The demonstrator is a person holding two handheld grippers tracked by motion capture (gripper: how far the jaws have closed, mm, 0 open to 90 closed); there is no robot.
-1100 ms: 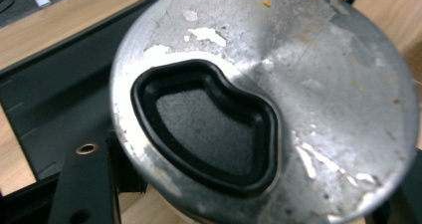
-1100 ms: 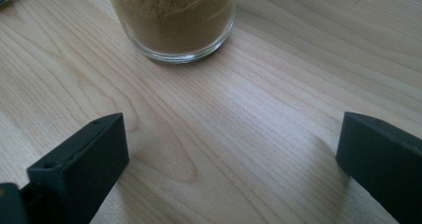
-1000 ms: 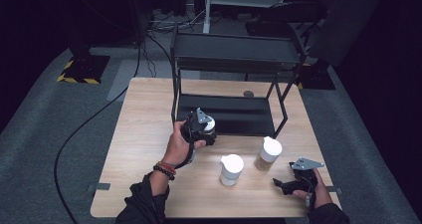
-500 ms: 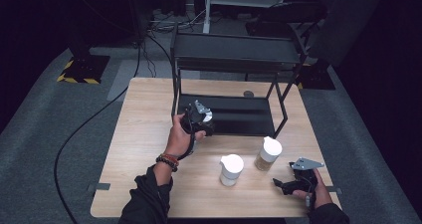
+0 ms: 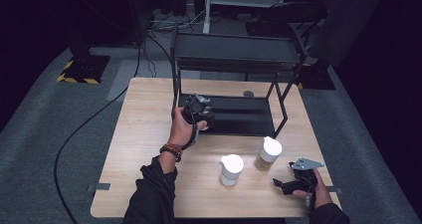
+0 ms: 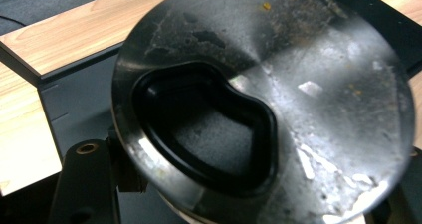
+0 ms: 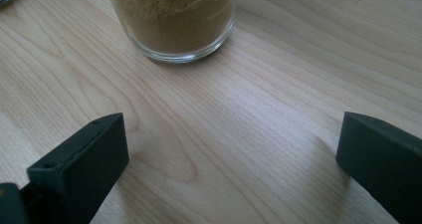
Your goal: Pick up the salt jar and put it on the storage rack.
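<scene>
A round black lid (image 6: pixel 278 99) with a kidney-shaped opening and pale powder smears sits tilted right in front of the left gripper's camera, held between its jaws; one black finger (image 6: pixel 84 184) shows at the lower left. In the high view my left gripper (image 5: pixel 199 112) hovers at the left front corner of the black rack's lower shelf (image 5: pixel 244 117). My right gripper (image 5: pixel 293 185) rests on the table at the front right, open with nothing between its fingers (image 7: pixel 79 159). A glass jar of brown powder (image 7: pixel 174 20) stands just ahead of it.
Two white-capped jars stand on the wooden table (image 5: pixel 144 134): one (image 5: pixel 231 169) front centre, the brown-filled one (image 5: pixel 268 154) to its right. The black two-level metal rack (image 5: pixel 234 55) takes up the table's far middle. A small round disc (image 5: pixel 248 93) lies behind the lower shelf.
My left hand has carried its gripper and the black lid forward and slightly right, up to the rack's lower shelf. The right gripper has stayed put.
</scene>
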